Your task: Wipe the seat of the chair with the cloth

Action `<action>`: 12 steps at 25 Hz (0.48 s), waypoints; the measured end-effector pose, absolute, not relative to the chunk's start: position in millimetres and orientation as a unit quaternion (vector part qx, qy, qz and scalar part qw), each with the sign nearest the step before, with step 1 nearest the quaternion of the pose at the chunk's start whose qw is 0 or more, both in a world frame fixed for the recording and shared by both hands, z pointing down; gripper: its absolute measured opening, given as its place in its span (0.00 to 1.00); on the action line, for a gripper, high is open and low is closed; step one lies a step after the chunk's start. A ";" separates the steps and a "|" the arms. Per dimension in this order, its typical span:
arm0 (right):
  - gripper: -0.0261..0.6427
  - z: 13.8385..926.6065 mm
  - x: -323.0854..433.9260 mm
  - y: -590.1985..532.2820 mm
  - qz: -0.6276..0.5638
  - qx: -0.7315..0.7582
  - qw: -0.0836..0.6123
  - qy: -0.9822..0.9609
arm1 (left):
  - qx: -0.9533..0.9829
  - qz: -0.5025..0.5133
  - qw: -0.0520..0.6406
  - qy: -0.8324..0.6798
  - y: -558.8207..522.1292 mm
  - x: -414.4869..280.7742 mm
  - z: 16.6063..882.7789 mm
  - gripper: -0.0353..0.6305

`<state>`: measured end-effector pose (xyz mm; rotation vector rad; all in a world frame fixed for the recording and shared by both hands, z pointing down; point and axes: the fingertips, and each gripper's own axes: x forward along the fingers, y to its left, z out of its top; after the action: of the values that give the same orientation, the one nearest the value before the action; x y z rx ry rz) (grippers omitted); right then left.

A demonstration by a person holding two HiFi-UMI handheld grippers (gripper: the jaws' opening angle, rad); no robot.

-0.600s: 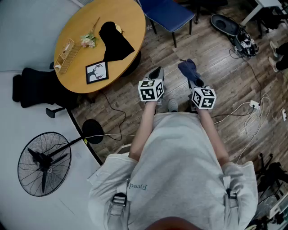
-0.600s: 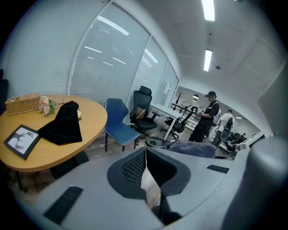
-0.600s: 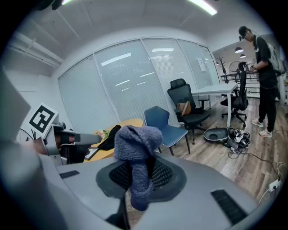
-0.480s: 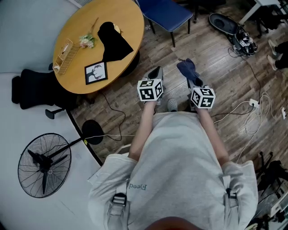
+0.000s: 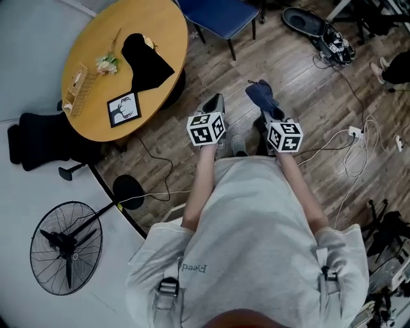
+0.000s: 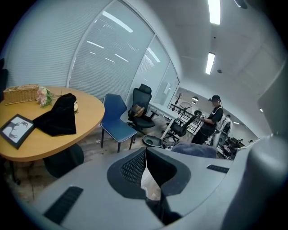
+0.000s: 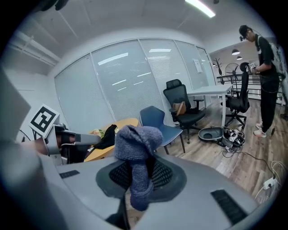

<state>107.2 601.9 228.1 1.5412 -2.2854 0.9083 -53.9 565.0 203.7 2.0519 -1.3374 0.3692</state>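
The blue chair (image 5: 221, 16) stands on the wood floor ahead of me, its seat bare; it also shows as the blue chair (image 6: 114, 121) and the blue chair (image 7: 159, 123) in the gripper views. My right gripper (image 5: 264, 110) is shut on a dark blue knitted cloth (image 5: 259, 95), which bunches above the jaws and hangs between them as the cloth (image 7: 137, 139). Beside it, my left gripper (image 5: 216, 102) is shut with nothing in it, its tips meeting. Both are held in front of my body, well short of the chair.
A round wooden table (image 5: 163, 25) at the left carries a black cloth (image 5: 144, 61), a picture frame (image 5: 123, 107), a basket and flowers. A standing fan (image 5: 64, 246) is at lower left. Cables (image 5: 359, 150) lie on the floor at right. A person (image 7: 265, 67) stands far right.
The whole scene has slid a little left in the head view. Both grippers stay side by side, the right one still holding the cloth.
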 end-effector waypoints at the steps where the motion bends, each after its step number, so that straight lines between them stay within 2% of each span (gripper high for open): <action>1: 0.14 231.6 112.6 601.9 0.313 0.527 0.123 -0.780 | 0.783 0.142 0.329 -0.508 562.9 -49.0 206.9 0.09; 12: 0.14 232.8 148.9 506.7 0.330 0.527 0.109 -0.776 | 0.780 0.157 0.320 -0.515 485.4 -21.6 202.7 0.09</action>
<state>148.9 506.7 232.8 1.5500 -2.2812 0.9710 -21.6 485.4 202.7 2.0497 -1.3531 0.4115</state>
